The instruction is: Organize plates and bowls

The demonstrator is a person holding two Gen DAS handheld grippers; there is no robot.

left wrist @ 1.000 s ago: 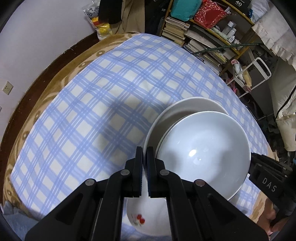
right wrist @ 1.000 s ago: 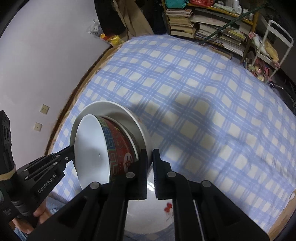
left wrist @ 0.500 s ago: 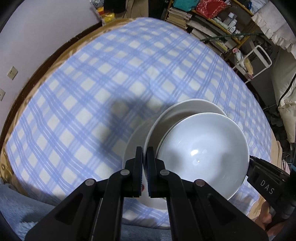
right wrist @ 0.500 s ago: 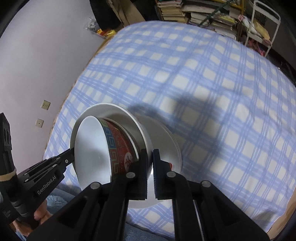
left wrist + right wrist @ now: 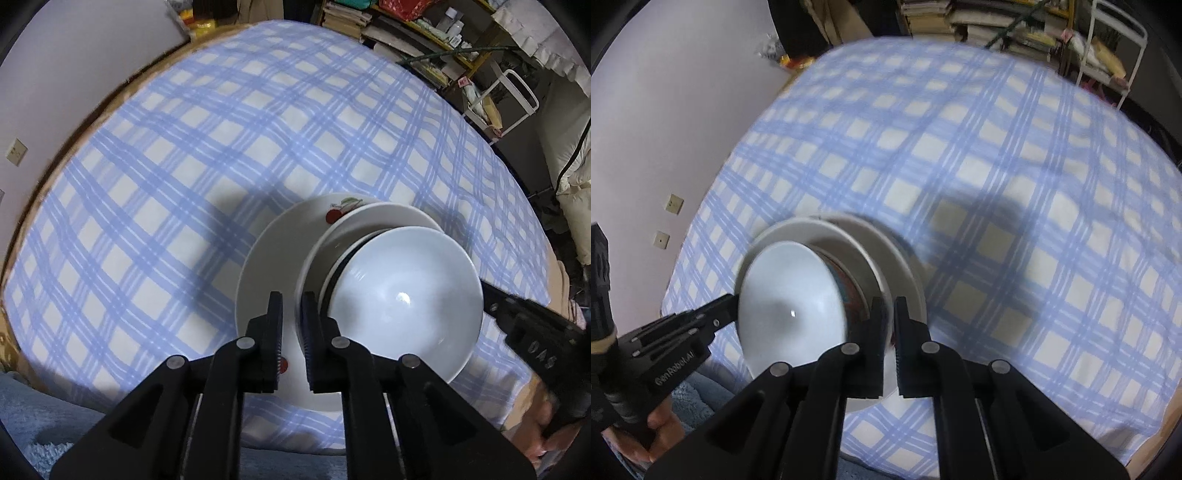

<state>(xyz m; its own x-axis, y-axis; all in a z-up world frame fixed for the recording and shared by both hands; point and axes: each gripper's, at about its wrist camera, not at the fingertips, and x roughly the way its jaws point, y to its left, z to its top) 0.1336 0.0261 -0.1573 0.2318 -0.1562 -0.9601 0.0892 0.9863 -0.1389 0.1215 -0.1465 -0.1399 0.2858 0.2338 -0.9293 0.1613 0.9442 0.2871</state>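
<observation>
A large white plate with cherry prints (image 5: pixel 266 266) lies on the blue-checked cloth near its front edge. On it sits a smaller white plate (image 5: pixel 384 218) carrying a bowl (image 5: pixel 402 306), white inside and red-patterned outside (image 5: pixel 849 291). My left gripper (image 5: pixel 291 306) stands at the smaller plate's left rim. Its jaws are opening, with a gap showing and the rim between them. My right gripper (image 5: pixel 890 310) is shut on the opposite rim of that smaller plate (image 5: pixel 798 223). Each wrist view shows the other gripper across the bowl (image 5: pixel 790 306), the left gripper (image 5: pixel 733 301) and the right gripper (image 5: pixel 485 290).
The checked cloth (image 5: pixel 221 147) stretches far back and to both sides. Bookshelves (image 5: pixel 406 26) and a white wire rack (image 5: pixel 517 96) stand beyond its far edge. A pale wall with sockets (image 5: pixel 672 203) is on the left. A blue fleece (image 5: pixel 44 424) lies below the front edge.
Both grippers carried the smaller plate and bowl over the cherry plate and lowered them onto it. The left jaws, closed before, now show a gap.
</observation>
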